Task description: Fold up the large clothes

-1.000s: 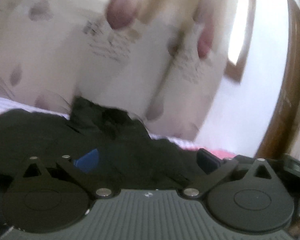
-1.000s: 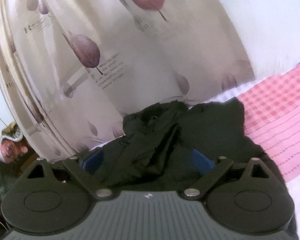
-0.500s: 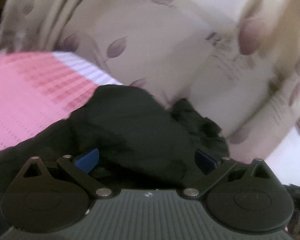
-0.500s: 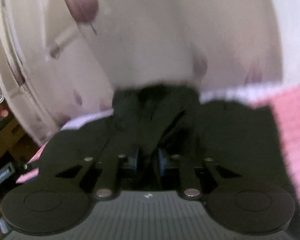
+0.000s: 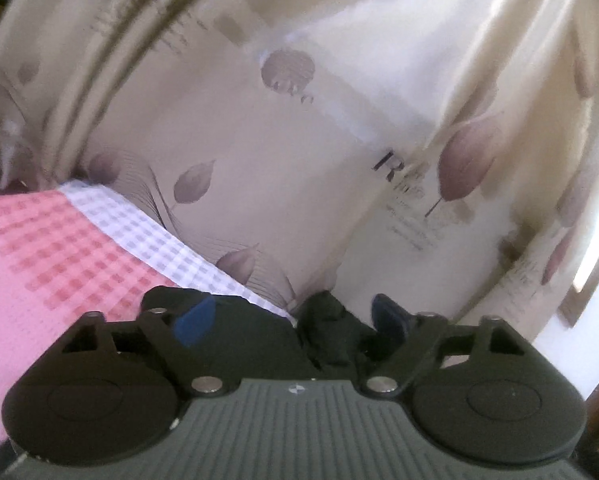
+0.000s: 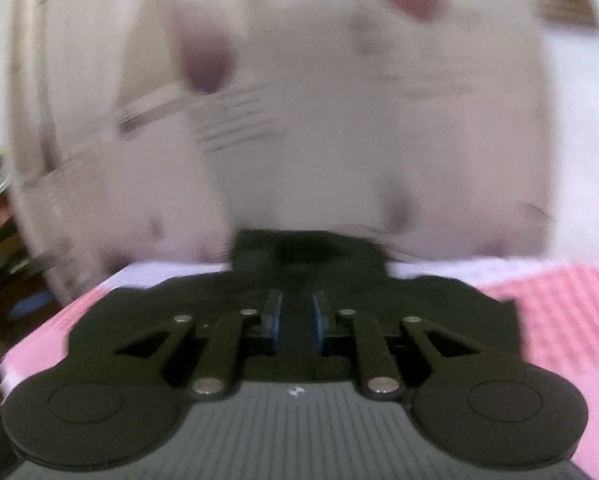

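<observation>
The black garment [image 5: 327, 340] lies bunched on the pink checked bed sheet [image 5: 59, 248], close to the curtain. In the left wrist view my left gripper [image 5: 291, 318] is low over it. Its jaws are closing, still wide apart, with a fold of the black cloth between the blue pads [image 5: 195, 320]. In the blurred right wrist view my right gripper [image 6: 297, 316] is shut on the black garment [image 6: 307, 252], its pads nearly together with dark cloth pinched between them. The cloth spreads out to both sides under the fingers.
A cream curtain [image 5: 299, 160] with purple leaf prints hangs right behind the bed's far edge. A wooden frame [image 5: 579, 300] stands at the right. Dark clutter [image 6: 3, 248] sits past the bed's left edge in the right wrist view. The pink sheet [image 6: 571, 312] extends to the right.
My right gripper shut on the black cloth and rose with it. My left gripper swung sideways along the garment, its jaws narrowed, and more pink sheet shows at its left.
</observation>
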